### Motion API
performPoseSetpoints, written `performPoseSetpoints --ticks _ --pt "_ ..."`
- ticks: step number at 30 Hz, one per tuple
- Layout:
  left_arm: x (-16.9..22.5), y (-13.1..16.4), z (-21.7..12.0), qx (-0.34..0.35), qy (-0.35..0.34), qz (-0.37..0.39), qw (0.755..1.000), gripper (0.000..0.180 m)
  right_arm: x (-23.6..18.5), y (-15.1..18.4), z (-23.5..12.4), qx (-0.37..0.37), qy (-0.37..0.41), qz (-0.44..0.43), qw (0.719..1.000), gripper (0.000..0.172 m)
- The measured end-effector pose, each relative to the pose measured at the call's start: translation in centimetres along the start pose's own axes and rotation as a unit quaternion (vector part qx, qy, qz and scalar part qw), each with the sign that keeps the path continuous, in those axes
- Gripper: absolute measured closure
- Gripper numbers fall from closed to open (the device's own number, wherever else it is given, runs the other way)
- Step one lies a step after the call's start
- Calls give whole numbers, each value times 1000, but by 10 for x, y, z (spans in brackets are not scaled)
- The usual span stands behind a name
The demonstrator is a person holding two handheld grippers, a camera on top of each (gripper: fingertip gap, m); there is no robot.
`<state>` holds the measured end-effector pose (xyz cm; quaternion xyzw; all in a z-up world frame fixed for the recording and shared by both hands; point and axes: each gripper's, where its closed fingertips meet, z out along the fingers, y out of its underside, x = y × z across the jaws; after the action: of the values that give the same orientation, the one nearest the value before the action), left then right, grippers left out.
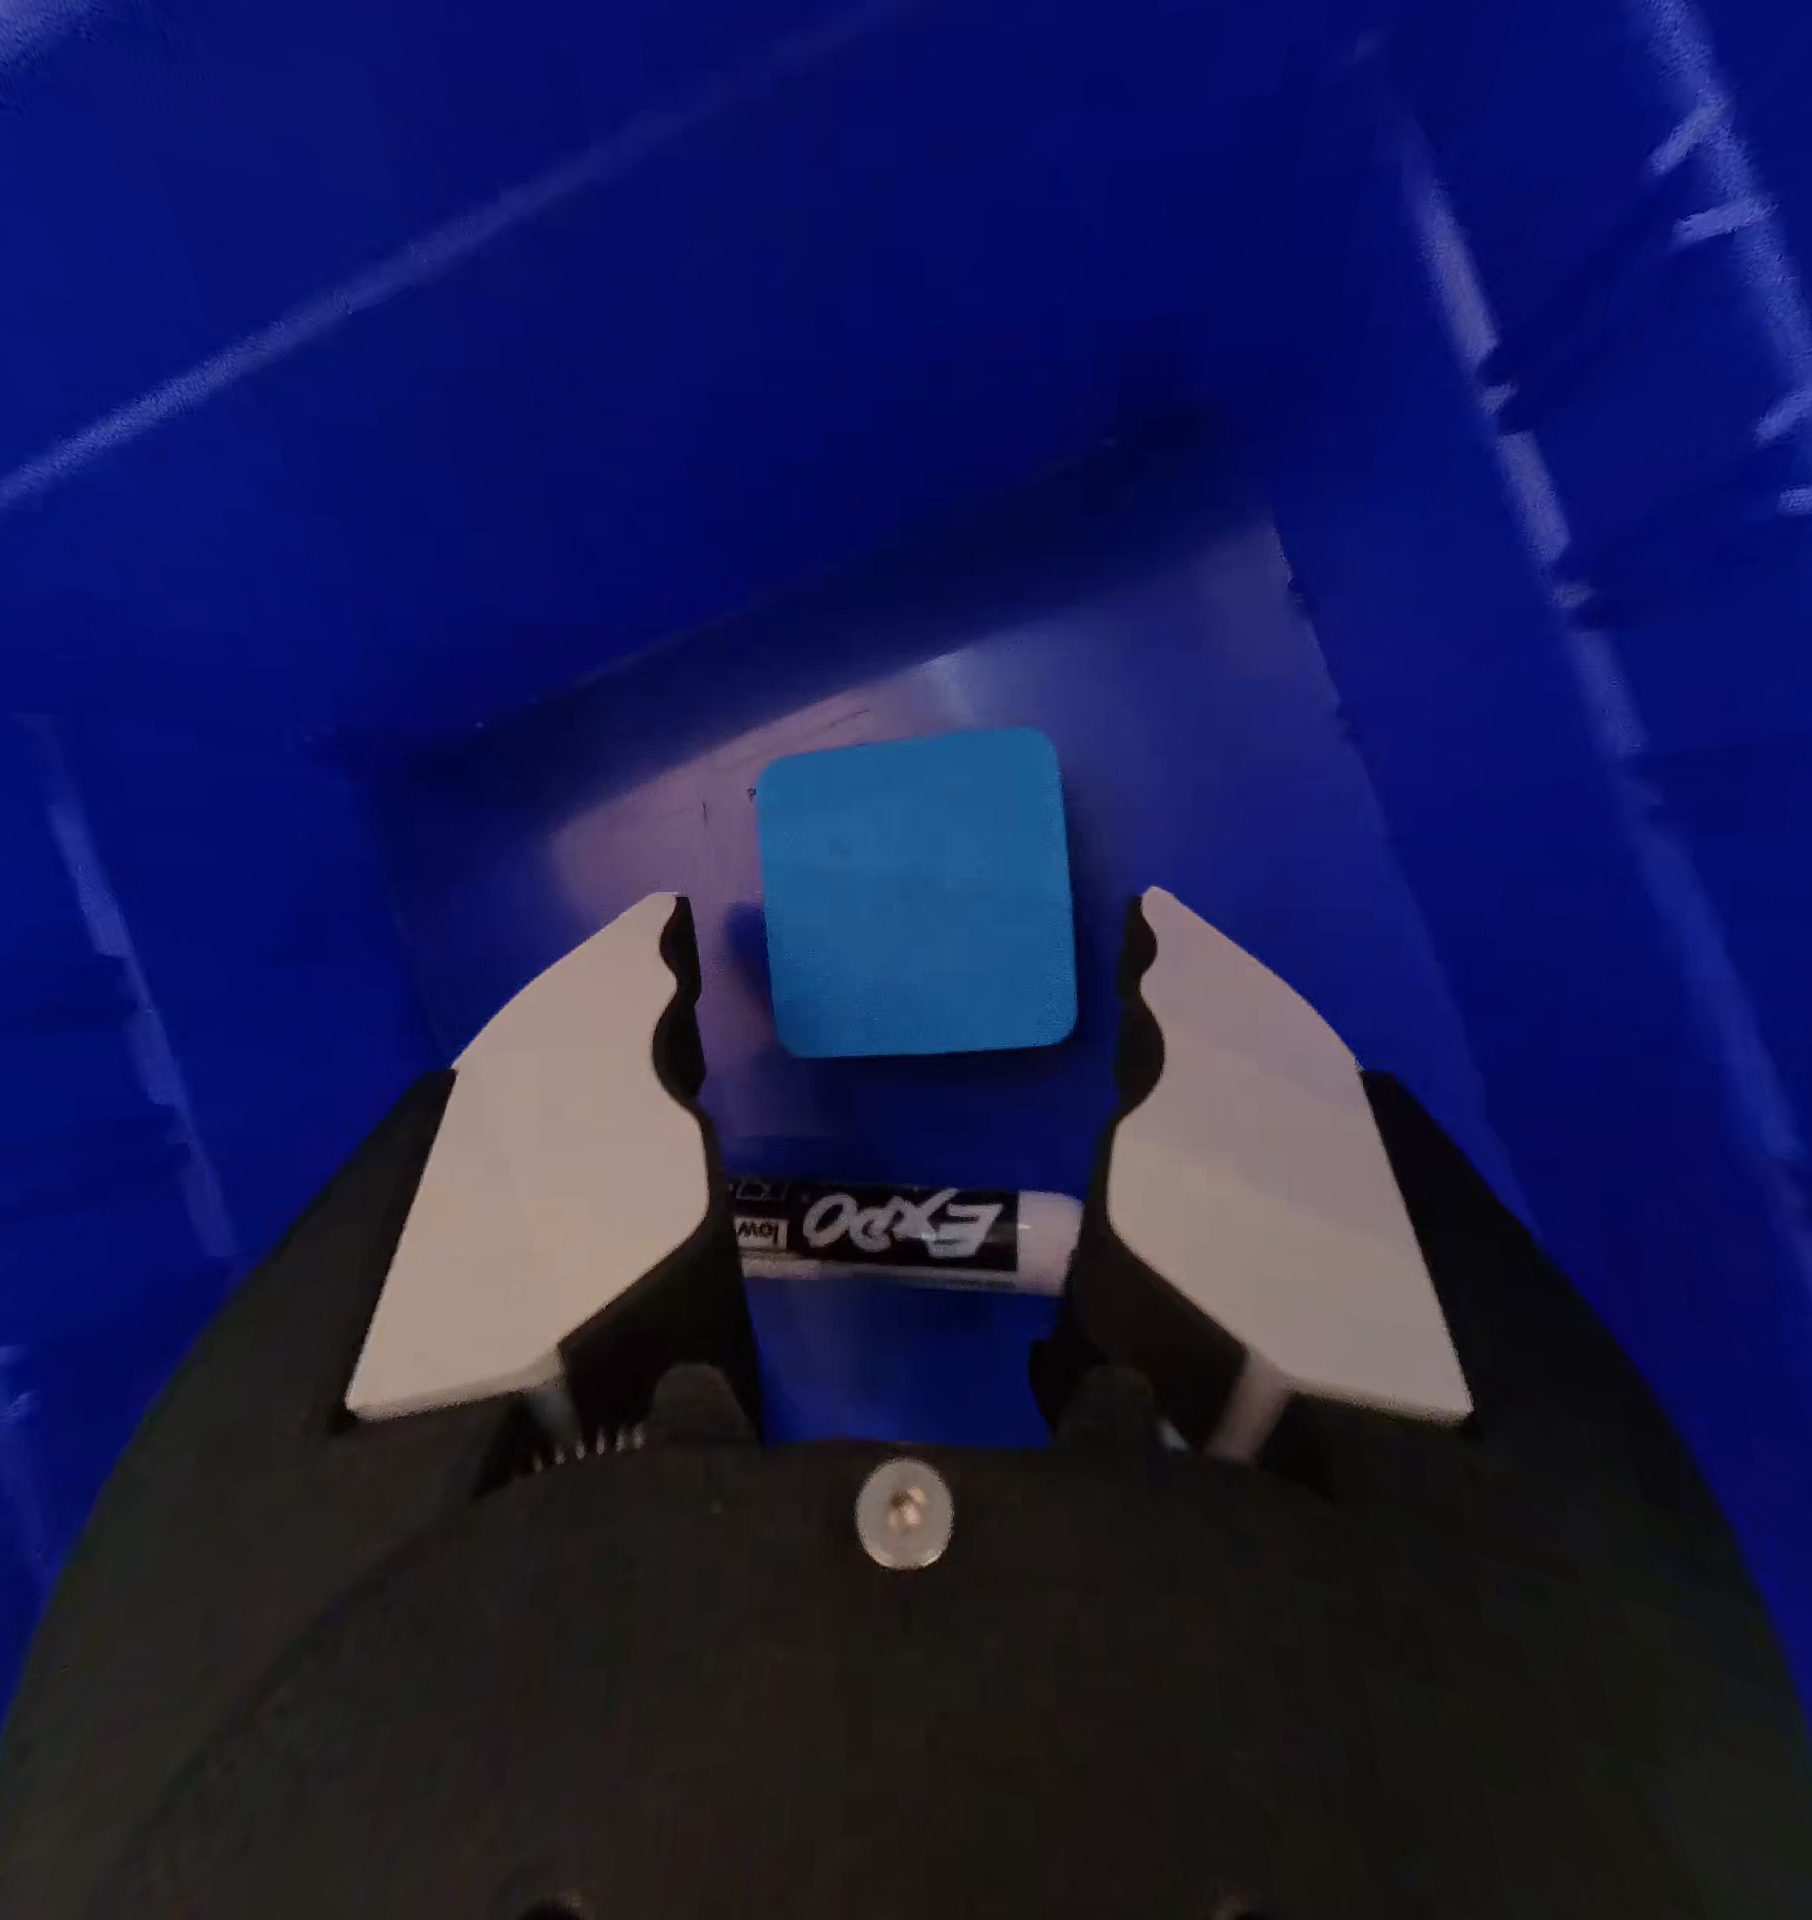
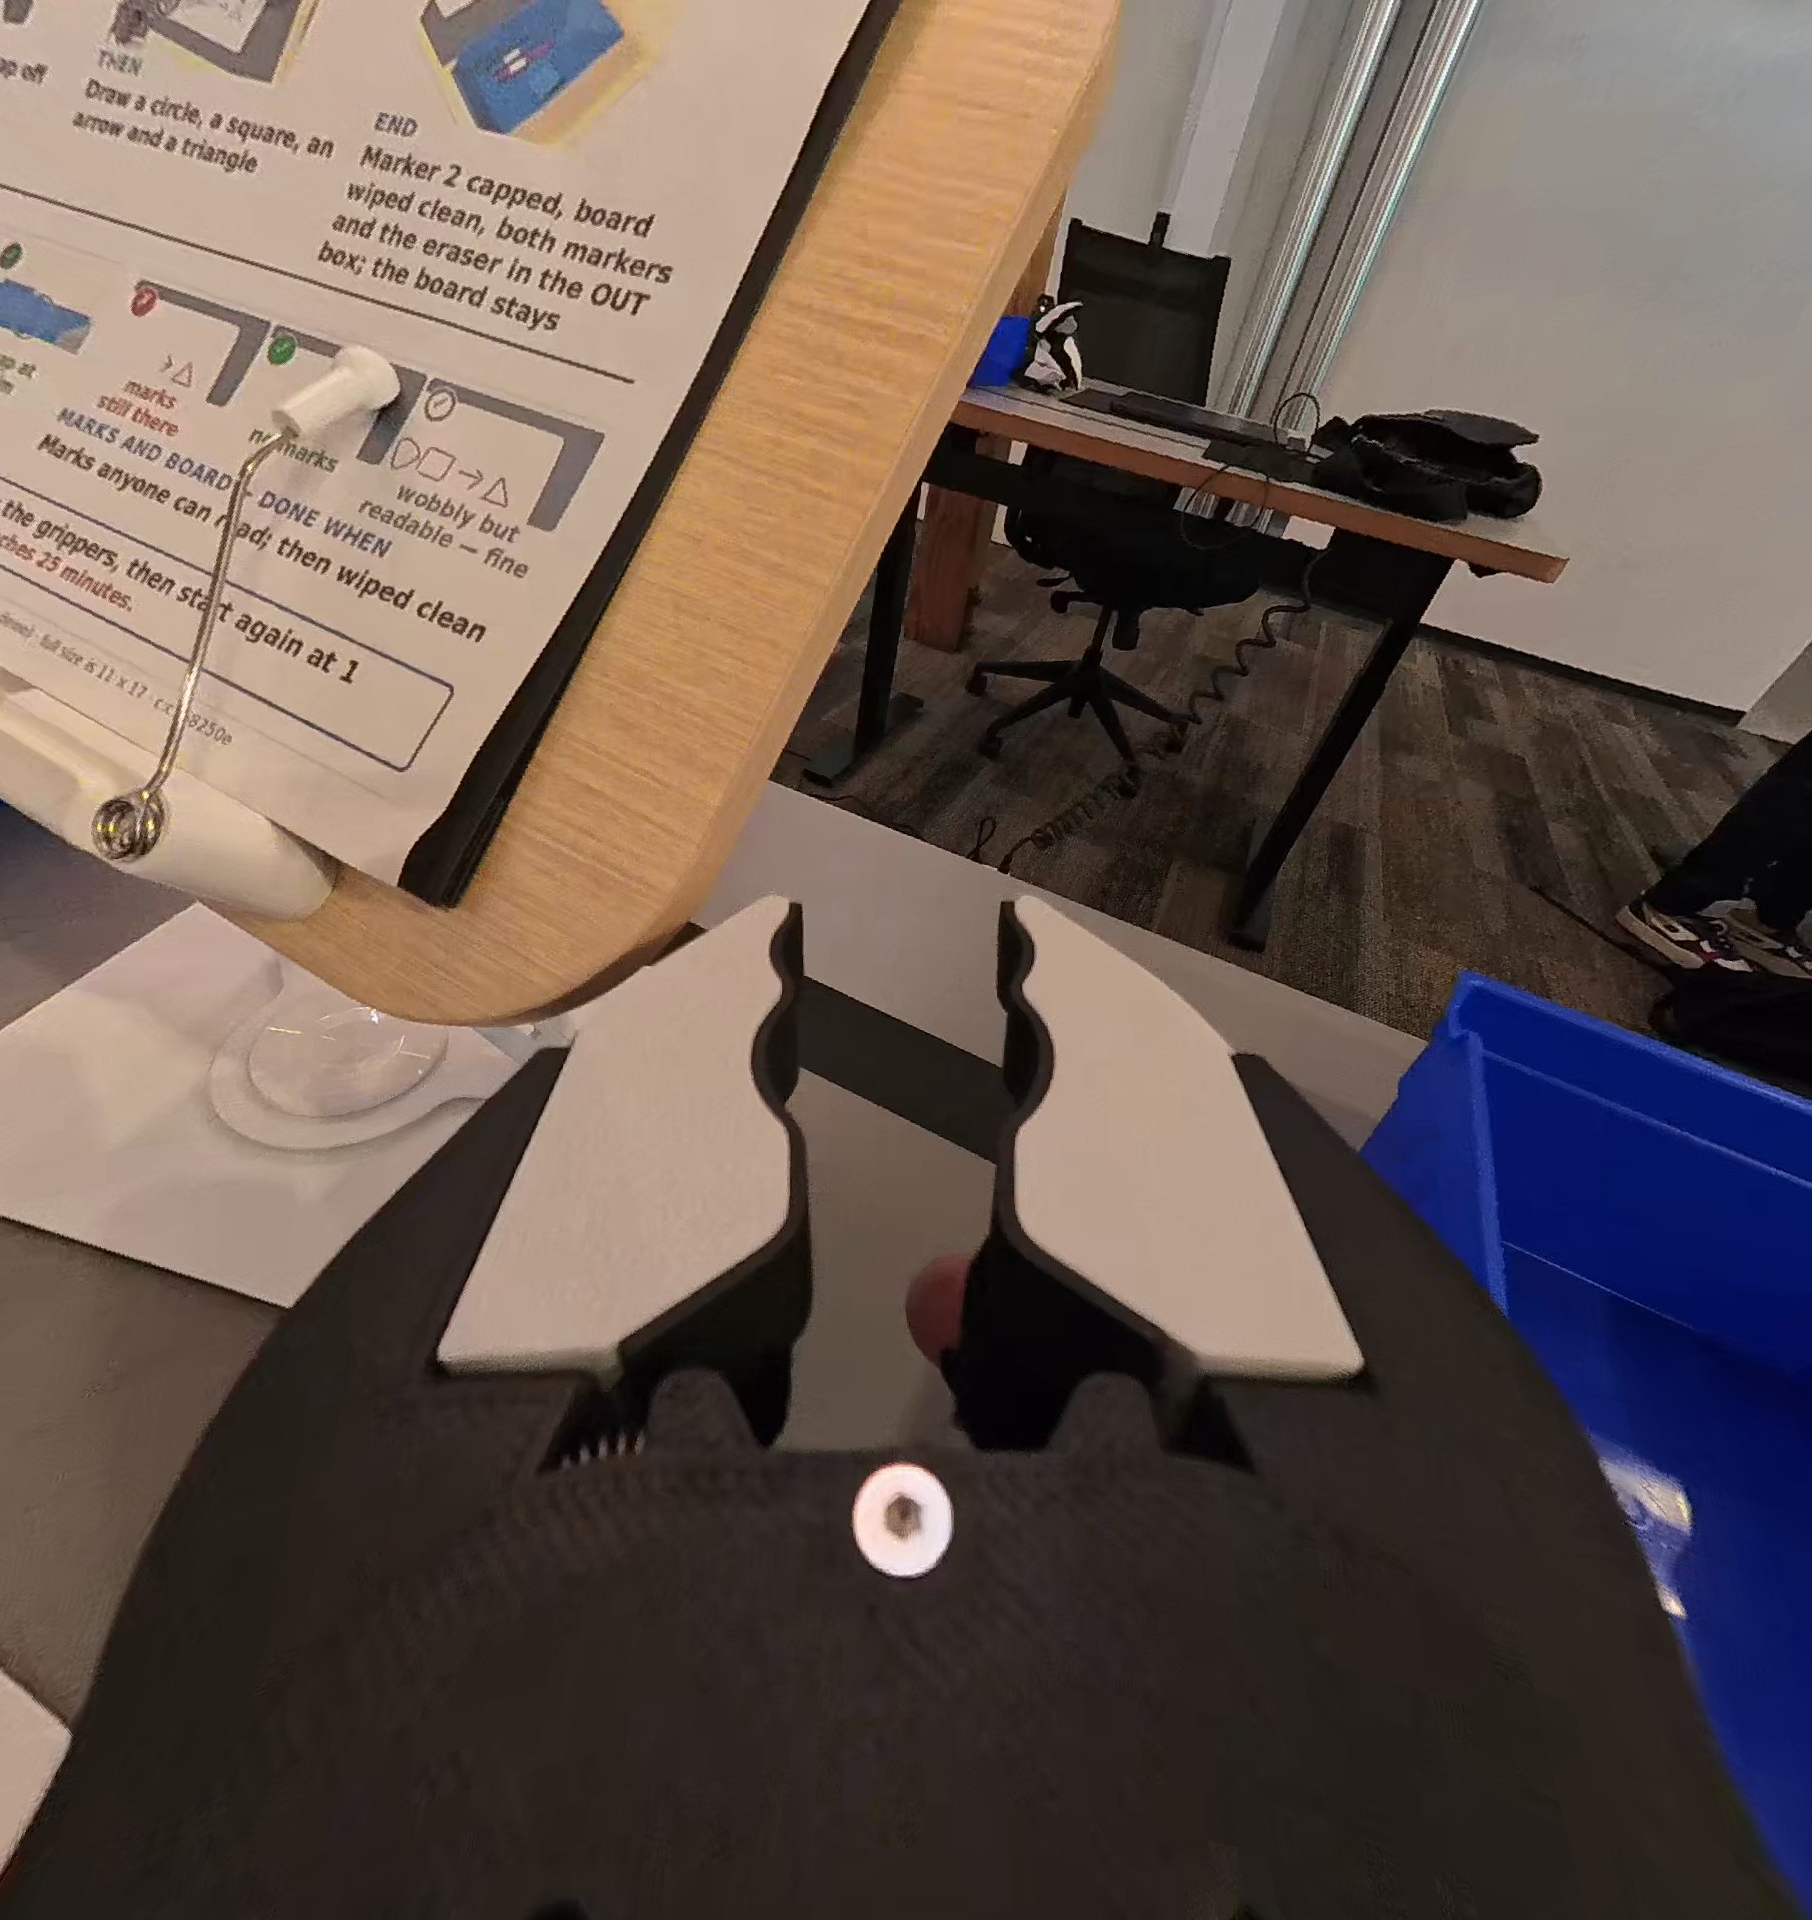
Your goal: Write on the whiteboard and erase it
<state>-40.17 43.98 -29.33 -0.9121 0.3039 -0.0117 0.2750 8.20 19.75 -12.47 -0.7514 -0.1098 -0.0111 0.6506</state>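
Office, set up as a demo/data-collection station. Right wrist view shows patterned carpet tile (image 2: 1453, 790), a standing-type desk (image 2: 1245, 468) on black legs with a coiled cable hanging off it, a black swivel chair (image 2: 1110, 613), and plain white walls (image 2: 1660, 260). Near side: a printed instruction sheet (image 2: 362, 312) propped on a wooden stand (image 2: 777, 520) (clip-held), blue plastic bin (image 2: 1629, 1195) beside it.
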Motion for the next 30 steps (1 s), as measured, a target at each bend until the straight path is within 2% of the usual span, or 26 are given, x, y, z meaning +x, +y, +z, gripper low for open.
performPoseSetpoints --ticks 3,5,13,20,26,30 --pt "-1 2 6 0 25 -34 999 110 -1 2 1 -4 -2 -6 1000 135" --pt "3 2 7 -1 52 -49 997 122 -1 4 2 -7 -3 -7 1000 135" --pt "2 -3 -5 32 54 -44 997 123 -4 0 0 -7 -16 -11 1000 136" --pt "17 -21 -70 100 56 -9 993 124 -2 -14 -10 4 -23 -26 999 136" --pt "51 -33 -138 162 70 37 984 124 1 -36 -26 22 -29 -38 999 139" --pt "78 -34 -174 179 72 81 978 124 -2 -48 -35 29 -40 -45 998 141"
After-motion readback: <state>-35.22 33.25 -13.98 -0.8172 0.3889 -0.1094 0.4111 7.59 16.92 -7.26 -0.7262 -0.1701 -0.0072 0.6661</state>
